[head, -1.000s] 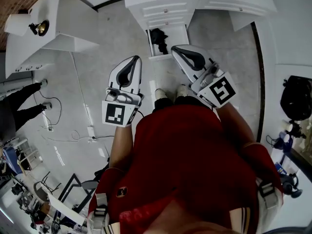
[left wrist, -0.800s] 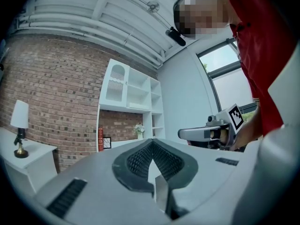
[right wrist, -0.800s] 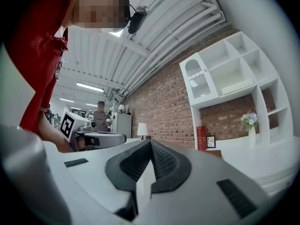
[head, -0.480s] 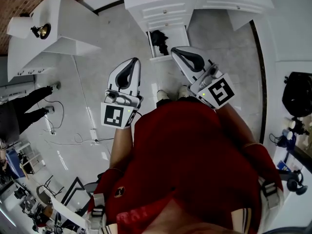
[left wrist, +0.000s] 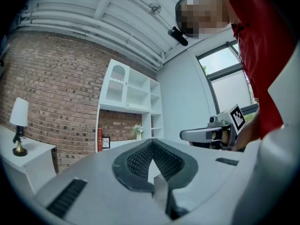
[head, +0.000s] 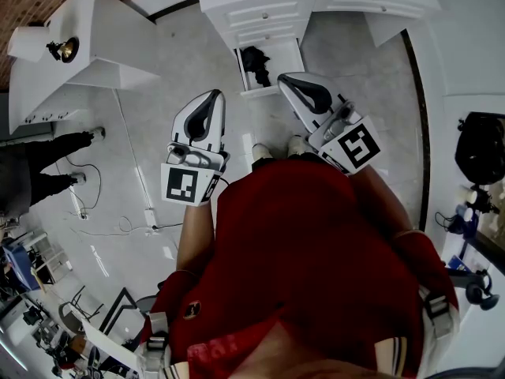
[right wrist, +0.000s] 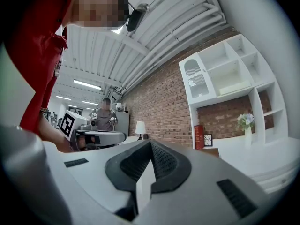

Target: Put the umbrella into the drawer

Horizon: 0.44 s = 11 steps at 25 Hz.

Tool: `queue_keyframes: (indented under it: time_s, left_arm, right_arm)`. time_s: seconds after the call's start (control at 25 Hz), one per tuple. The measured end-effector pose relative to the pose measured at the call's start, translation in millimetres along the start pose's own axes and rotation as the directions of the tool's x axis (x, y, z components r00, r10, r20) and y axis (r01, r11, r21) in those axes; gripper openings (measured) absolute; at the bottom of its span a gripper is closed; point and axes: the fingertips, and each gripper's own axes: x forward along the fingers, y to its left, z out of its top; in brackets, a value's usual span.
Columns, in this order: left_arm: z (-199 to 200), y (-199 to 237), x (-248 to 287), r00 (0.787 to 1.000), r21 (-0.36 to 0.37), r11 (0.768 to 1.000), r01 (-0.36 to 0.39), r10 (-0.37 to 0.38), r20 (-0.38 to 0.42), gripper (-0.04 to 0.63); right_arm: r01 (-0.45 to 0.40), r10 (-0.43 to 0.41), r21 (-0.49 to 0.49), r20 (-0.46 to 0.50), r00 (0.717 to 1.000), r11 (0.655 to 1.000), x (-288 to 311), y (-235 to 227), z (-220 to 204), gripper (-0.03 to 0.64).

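- Left gripper (head: 214,95) and right gripper (head: 285,78): both clenched, nothing between the jaws.
- Umbrella (head: 254,60): dark bundle lying inside the open drawer (head: 286,60), just ahead of the right gripper's tip and not touching it.
- Step: placement looks done.
- Next, probably: a square push on the drawer front with the closed right tip.

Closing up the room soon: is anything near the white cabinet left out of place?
Only one drawer of the white cabinet: it stands pulled out over the floor, with a black folded umbrella lying inside. Nothing spilled or damaged shows.
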Motion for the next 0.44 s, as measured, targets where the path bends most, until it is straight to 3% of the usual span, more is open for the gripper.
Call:
queue_keyframes:
  time_s: [0.44]
  left_arm:
    - [-3.3,5.0,-6.5,1.000,-0.005,1.000,-0.004,0.004,0.001,0.006]
  right_arm:
    - [0.005,-0.005,0.006,-0.015,1.000,1.000,2.1,5.0,-5.7,-0.002]
